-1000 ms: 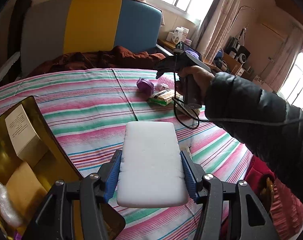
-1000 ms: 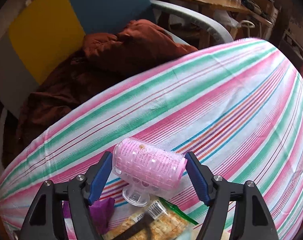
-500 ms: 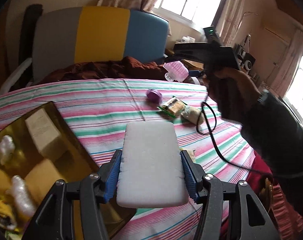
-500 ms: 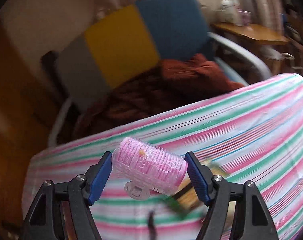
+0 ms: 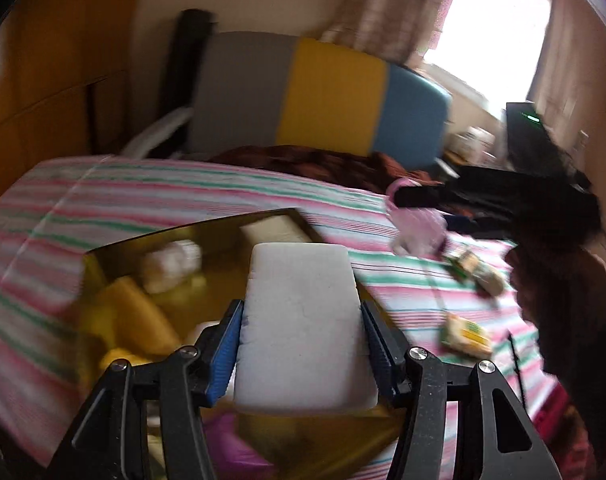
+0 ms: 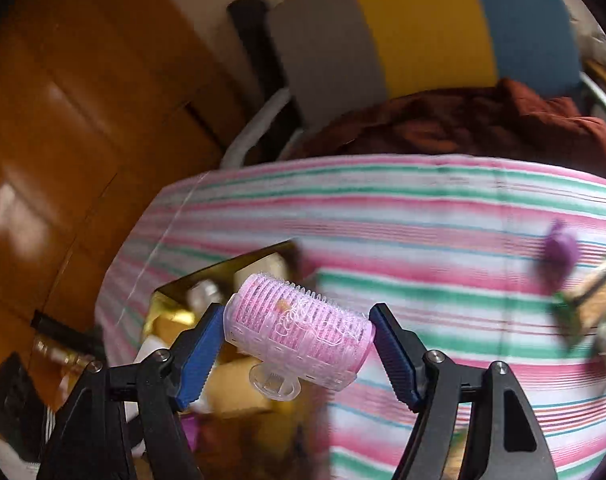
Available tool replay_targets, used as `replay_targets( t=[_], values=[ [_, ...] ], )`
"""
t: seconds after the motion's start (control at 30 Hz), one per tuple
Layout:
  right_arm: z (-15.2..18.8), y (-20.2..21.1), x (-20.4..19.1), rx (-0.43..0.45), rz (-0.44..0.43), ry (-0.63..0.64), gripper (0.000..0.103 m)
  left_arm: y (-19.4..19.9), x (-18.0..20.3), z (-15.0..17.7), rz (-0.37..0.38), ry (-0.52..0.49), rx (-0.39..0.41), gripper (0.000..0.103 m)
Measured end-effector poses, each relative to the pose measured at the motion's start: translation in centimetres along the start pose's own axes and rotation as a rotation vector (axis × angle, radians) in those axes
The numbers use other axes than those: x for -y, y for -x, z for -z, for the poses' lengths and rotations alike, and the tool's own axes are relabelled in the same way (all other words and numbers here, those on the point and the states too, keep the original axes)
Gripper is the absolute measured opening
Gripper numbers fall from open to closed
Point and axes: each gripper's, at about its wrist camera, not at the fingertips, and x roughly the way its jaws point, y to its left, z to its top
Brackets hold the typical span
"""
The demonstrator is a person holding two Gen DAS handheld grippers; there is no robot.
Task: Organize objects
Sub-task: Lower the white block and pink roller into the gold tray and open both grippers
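Left gripper (image 5: 301, 344): its blue pads press both long sides of a white foam block (image 5: 303, 320), which juts forward between the fingers. A second ago this block hung over bare striped cloth, with the gold box (image 5: 103, 256) off at the left edge of the view; now the box lies directly beneath and beyond the block, its open interior showing a tan carton (image 5: 273, 230) and several pale wrapped items (blurred, not identifiable).

Right gripper (image 6: 295, 344): jaws stand wide and hold a pink hair roller (image 6: 299, 330) endwise, its clear clip hanging below. A second ago the roller sat just above the snack packet (image 6: 587, 300) and purple item (image 6: 561, 250) on the cloth; now both lie well off to the right of the view, and the gold box (image 6: 223, 272) appears behind and below the roller. In the left wrist view the right gripper (image 5: 419, 216) is seen from the side above the striped tablecloth (image 5: 183, 196), near the box's far corner, the roller (image 5: 417, 228) a pink smear at its tip.

Interpretation: both hands have swung their loads from the loose pile toward the box, so the carrying step appears nearly finished and release into the box seems the next stage. Heavy motion blur (both views) suggests the hands are not yet settled. The snack packet (image 5: 473, 268), a second small packet (image 5: 467, 334) and the purple item are not yet boxed, so the sorting is judged only partly complete.
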Motion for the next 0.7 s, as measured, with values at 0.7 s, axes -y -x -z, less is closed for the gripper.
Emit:
replay_targets(
  t=[0.7],
  values=[
    [1.9,-10.6,-7.6,-0.223,-0.017,0.029,0.076,-0.9,-7.9,2.1,-0.164,0.16,0.012,0.082]
  ],
)
